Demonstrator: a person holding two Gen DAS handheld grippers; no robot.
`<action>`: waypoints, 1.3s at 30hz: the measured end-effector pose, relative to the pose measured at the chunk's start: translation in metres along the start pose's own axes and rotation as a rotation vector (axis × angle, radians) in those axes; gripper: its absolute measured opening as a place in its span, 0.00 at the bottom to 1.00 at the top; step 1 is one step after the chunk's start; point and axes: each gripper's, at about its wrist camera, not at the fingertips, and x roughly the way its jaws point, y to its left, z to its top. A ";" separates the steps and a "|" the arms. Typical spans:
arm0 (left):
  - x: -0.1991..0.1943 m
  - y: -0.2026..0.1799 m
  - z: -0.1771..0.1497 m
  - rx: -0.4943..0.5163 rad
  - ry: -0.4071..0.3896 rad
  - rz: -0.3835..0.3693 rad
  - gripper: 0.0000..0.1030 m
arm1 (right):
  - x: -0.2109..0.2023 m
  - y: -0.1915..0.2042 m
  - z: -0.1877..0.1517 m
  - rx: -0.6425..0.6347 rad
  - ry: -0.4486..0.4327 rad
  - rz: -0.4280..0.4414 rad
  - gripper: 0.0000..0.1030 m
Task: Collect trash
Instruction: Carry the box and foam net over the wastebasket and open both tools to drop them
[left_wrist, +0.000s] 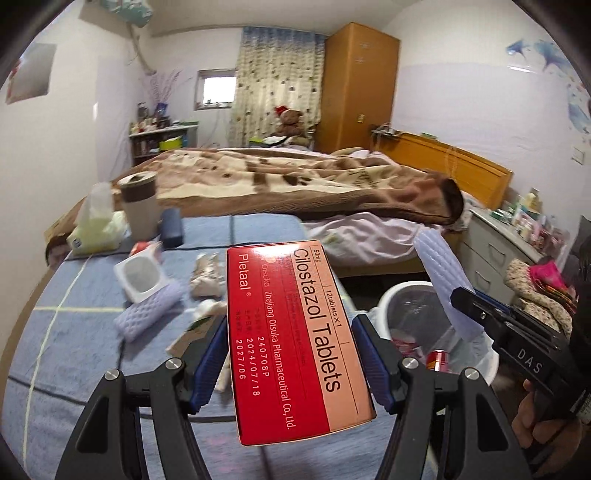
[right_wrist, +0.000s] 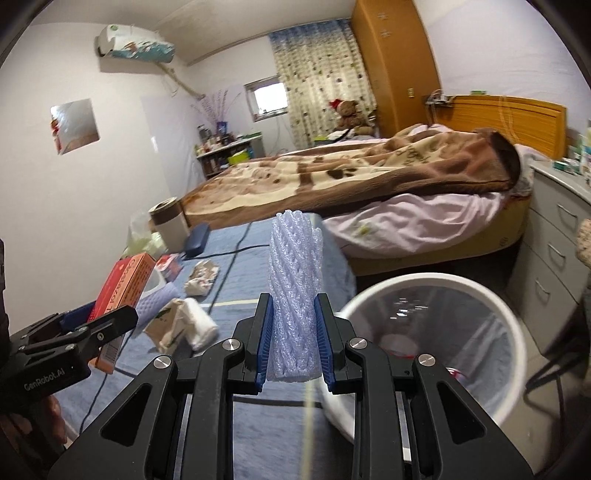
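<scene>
My left gripper (left_wrist: 290, 354) is shut on a red tablet box (left_wrist: 291, 339), held above the blue-cloth table (left_wrist: 74, 339). My right gripper (right_wrist: 293, 332) is shut on a lilac foam net sleeve (right_wrist: 295, 280), upright between the pads, just left of the white trash bin (right_wrist: 436, 295). The bin (left_wrist: 417, 295) has a clear liner and some trash inside, including a red can (left_wrist: 437, 360). The right gripper with the sleeve (left_wrist: 443, 280) shows in the left wrist view; the left gripper with the box (right_wrist: 122, 288) shows in the right wrist view.
On the table lie another foam sleeve (left_wrist: 147, 314), crumpled paper (left_wrist: 207, 277), a white cup-shaped packet (left_wrist: 138, 275), a tissue pack (left_wrist: 96, 229), a tall cup (left_wrist: 138, 206) and a dark case (left_wrist: 171, 227). A bed (left_wrist: 295, 184) stands behind, drawers (right_wrist: 554, 258) at right.
</scene>
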 end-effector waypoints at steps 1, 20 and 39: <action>0.001 -0.005 0.001 0.006 -0.002 -0.010 0.65 | -0.003 -0.003 0.000 0.002 -0.003 -0.014 0.23; 0.049 -0.104 -0.001 0.139 0.043 -0.225 0.65 | -0.013 -0.069 -0.017 0.101 0.044 -0.195 0.23; 0.087 -0.137 0.001 0.177 0.095 -0.295 0.65 | 0.002 -0.094 -0.025 0.120 0.116 -0.260 0.23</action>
